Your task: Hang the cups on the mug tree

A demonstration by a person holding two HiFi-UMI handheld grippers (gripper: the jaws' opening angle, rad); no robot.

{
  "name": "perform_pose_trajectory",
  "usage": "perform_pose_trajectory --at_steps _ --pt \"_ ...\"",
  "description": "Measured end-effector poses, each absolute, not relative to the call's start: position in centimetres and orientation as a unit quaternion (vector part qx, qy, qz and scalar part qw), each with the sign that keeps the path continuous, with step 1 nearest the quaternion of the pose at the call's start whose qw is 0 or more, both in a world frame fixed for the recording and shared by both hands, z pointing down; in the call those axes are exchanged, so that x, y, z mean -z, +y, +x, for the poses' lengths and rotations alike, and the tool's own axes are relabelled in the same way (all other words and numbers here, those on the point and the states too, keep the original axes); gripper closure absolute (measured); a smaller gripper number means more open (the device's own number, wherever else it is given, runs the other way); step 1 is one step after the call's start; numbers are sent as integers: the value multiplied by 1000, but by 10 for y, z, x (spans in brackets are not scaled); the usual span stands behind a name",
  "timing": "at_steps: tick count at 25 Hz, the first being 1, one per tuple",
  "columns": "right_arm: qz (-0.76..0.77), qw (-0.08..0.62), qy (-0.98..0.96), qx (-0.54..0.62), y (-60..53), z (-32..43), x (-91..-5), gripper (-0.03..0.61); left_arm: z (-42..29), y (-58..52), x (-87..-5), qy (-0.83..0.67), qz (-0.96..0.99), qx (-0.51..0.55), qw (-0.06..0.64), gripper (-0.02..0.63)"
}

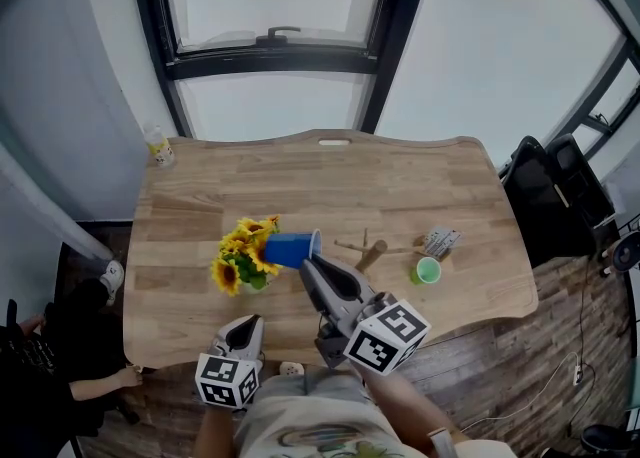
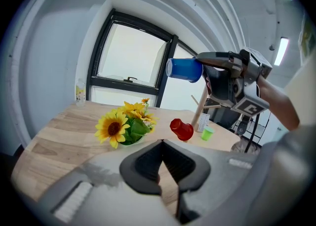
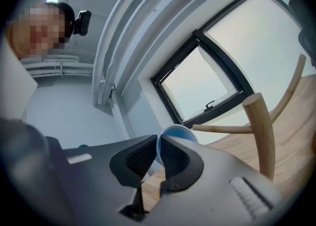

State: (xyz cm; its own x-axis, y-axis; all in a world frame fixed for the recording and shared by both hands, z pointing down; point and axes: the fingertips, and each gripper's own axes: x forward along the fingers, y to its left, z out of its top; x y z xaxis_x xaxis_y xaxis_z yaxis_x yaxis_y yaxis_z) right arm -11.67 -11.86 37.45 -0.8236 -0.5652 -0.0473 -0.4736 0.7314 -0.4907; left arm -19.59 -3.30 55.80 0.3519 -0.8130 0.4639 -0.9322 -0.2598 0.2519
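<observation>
My right gripper (image 1: 313, 264) is shut on the rim of a blue cup (image 1: 290, 248) and holds it on its side in the air, above the table and left of the wooden mug tree (image 1: 372, 251). In the right gripper view the blue cup (image 3: 175, 133) is pinched between the jaws, with a peg (image 3: 222, 129) and the trunk (image 3: 261, 131) of the tree just to the right. A red cup (image 2: 181, 129) lies on the table near the tree's foot. A green cup (image 1: 427, 270) stands to the tree's right. My left gripper (image 1: 250, 324) rests at the near edge, shut and empty.
A bunch of sunflowers (image 1: 243, 254) sits left of the held cup. There is a small bottle (image 1: 158, 146) at the far left corner of the table and a small card (image 1: 440, 242) behind the green cup. A black chair (image 1: 555, 196) stands off the table's right end.
</observation>
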Motion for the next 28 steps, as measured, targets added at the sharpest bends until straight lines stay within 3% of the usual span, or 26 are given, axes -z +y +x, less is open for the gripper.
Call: perform_pose_trajectory --at_steps 15,28 --pt "-289 182 889 304 -127 -85 -372 552 -190 -31 -561 -555 785 -124 247 609" --pt "-297 197 880 314 -127 -65 -376 552 -174 -35 -560 -545 791 -131 245 609"
